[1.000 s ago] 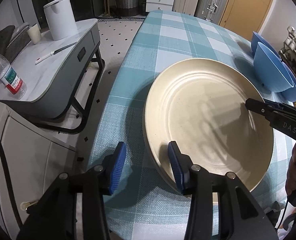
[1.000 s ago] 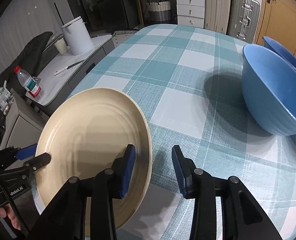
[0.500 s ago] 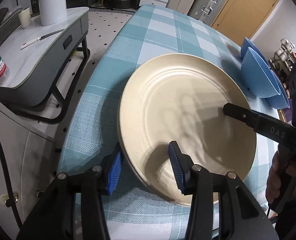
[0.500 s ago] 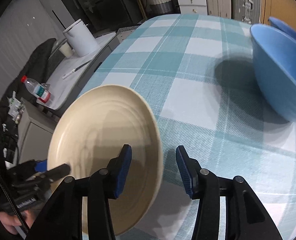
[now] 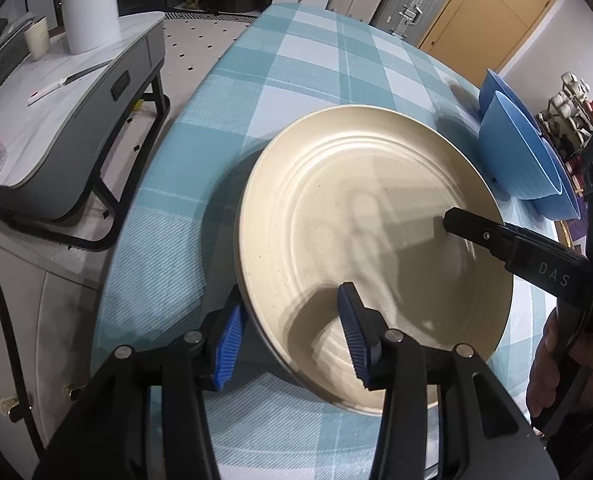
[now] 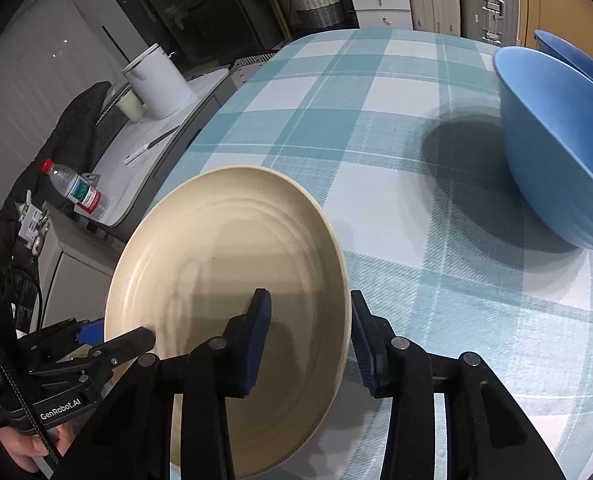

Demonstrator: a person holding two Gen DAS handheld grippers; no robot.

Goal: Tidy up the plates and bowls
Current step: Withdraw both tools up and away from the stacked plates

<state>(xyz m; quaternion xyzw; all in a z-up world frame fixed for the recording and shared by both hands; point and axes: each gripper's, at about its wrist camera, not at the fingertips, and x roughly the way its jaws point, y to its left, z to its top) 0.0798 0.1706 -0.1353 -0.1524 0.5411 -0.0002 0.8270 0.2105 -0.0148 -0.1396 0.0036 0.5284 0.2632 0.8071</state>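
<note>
Plate point(image 5: 360, 216) is off the table point(image 5: 296, 64), rim straddled by your left gripper point(image 5: 292, 340) and your closing right gripper point(image 6: 310, 344); pad contact unclear. Stacking isn't done: blue bowls point(image 6: 556, 140) sit apart.

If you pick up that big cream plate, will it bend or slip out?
The plate probably won't bend: its raised rim keeps a firm round shape between the left gripper and the right gripper. It may slip, since its surface looks smooth and glossy. It could well chip if dropped, though the tablecloth would soften that.
</note>
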